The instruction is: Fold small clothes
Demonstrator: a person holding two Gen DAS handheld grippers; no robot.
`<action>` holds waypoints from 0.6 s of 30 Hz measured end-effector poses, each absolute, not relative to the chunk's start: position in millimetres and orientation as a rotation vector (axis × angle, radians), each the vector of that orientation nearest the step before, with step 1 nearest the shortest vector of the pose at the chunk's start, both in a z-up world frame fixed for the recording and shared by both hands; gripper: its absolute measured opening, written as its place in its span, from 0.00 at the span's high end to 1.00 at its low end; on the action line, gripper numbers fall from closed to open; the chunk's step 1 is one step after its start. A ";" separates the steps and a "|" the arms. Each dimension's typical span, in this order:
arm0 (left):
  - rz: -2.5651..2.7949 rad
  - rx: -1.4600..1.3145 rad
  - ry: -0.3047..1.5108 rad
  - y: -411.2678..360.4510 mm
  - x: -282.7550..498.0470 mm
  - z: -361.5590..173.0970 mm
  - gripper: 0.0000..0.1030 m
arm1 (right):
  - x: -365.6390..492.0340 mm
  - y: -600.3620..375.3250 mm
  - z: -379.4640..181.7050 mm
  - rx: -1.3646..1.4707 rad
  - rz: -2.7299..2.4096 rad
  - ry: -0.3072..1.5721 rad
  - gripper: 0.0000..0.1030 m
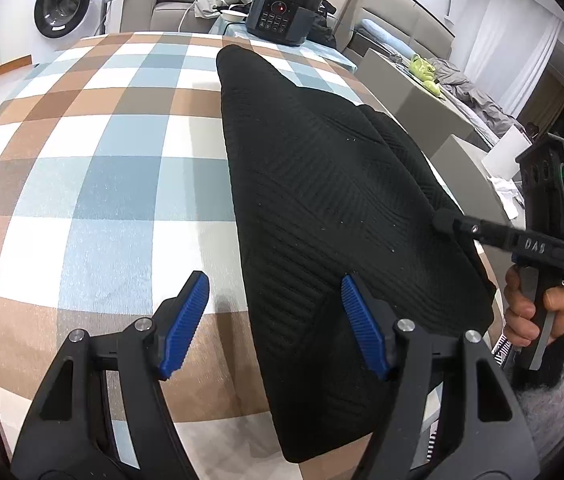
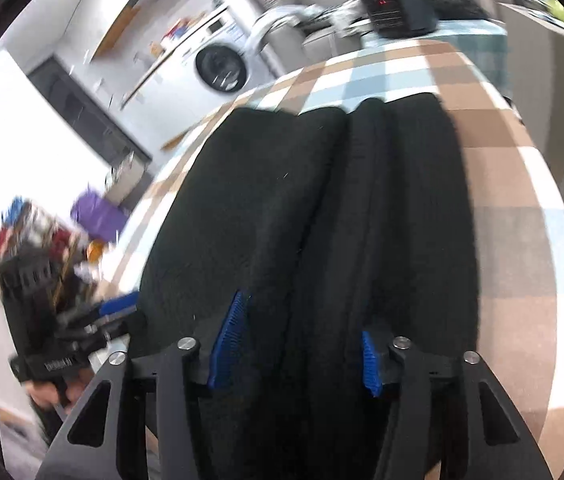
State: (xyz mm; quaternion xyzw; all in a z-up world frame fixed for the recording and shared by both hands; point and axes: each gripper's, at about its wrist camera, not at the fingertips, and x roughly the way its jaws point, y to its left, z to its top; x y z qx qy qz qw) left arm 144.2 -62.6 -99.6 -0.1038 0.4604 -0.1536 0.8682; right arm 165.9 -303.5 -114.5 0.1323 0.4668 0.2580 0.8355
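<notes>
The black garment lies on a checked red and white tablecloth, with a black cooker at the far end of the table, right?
Not quite: the tablecloth is checked in brown, blue and white. The left wrist view shows it. The black garment and the cooker are as you say.

The black garment [image 1: 322, 184] is a matt ribbed knit, its fine ridges running in slanted bands, with a few pale specks of lint. The tabletop [image 1: 94, 184] wears a checked cloth — brown, blue, white — with a soft, faintly brushed weave. The left gripper [image 1: 276, 304] is matt black plastic with small shiny metal pins; its pads [image 1: 186, 320] are blue, ridged — rubbery-looking. The cooker [image 1: 280, 12] behind is glossy dark plastic.
</notes>
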 end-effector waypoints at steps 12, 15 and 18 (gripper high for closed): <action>-0.348 -0.246 0.938 -63.2 143.2 -87.8 0.36 | 151.8 -284.3 -69.4 0.079 0.464 0.777 0.95; -0.354 -0.251 0.939 -66.6 144.9 -86.9 0.36 | 141.2 -297.8 -56.3 0.053 0.378 0.731 0.96; -0.360 -0.256 0.955 -71.0 147.9 -91.0 0.36 | 155.1 -314.0 -90.9 0.049 0.249 0.860 0.95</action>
